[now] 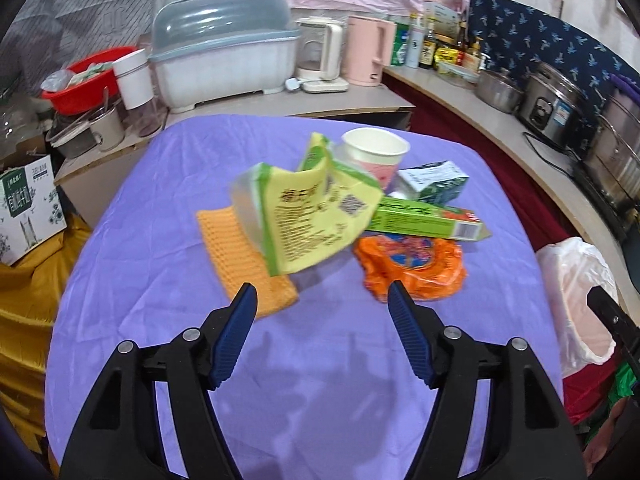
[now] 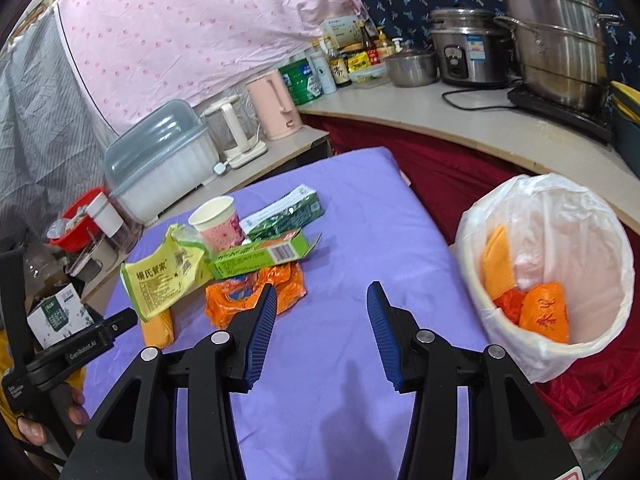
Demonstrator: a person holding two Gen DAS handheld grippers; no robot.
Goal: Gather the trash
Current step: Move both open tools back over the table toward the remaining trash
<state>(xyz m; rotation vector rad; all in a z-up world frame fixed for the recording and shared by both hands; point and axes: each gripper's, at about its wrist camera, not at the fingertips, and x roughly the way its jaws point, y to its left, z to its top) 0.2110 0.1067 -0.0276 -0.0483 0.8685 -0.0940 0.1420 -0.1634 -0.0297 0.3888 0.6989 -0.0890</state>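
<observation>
We see a matt purple cloth (image 1: 160,240) with soft creases over the table. On it lie a glossy yellow plastic wrapper (image 1: 312,216), a crinkled shiny orange wrapper (image 1: 412,268), a ribbed orange cloth (image 1: 236,256), a smooth paper cup (image 1: 374,156) and a printed green cardboard box (image 1: 424,220). Beside the table we see a thin, translucent, wrinkled plastic bin liner (image 2: 560,208). The left gripper (image 1: 322,300) and right gripper (image 2: 322,300) are matt black plastic with ribbed blue pads. On the counter, steel pots (image 2: 556,40) gleam.
</observation>
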